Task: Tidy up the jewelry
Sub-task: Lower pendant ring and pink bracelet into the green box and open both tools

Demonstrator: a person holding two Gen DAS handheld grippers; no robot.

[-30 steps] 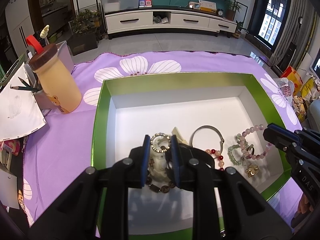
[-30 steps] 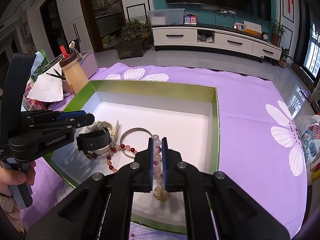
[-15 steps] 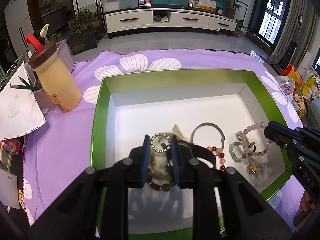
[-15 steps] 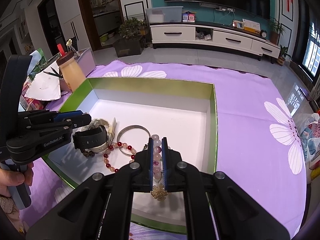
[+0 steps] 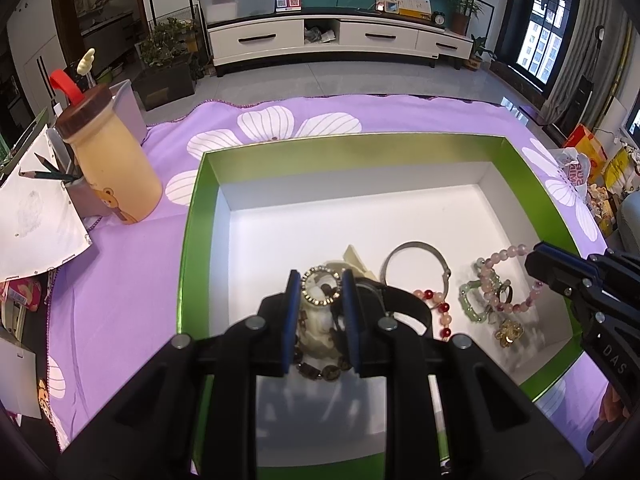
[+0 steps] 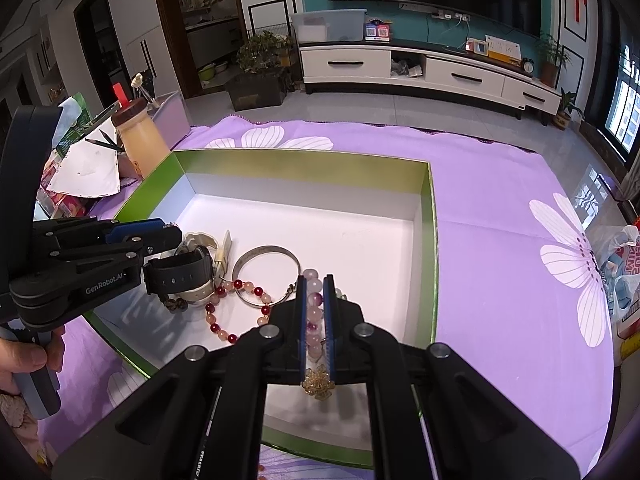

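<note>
Since a second ago the green-rimmed white box point(image 6: 427, 216) sits lower in both views; grips are unchanged. The left gripper point(image 5: 320, 280) stays clenched on a rhinestone-ringed watch point(image 5: 320, 285) at the box's 7 o'clock. The right gripper point(image 6: 315, 286) stays clamped on a pink bead bracelet point(image 6: 314, 308), its gold charm point(image 6: 318, 385) dangling at 5 o'clock. A silver bangle point(image 6: 266, 274) lies between them. The left gripper reads "GenRobot.AI"; the right's letters read "DAS".
</note>
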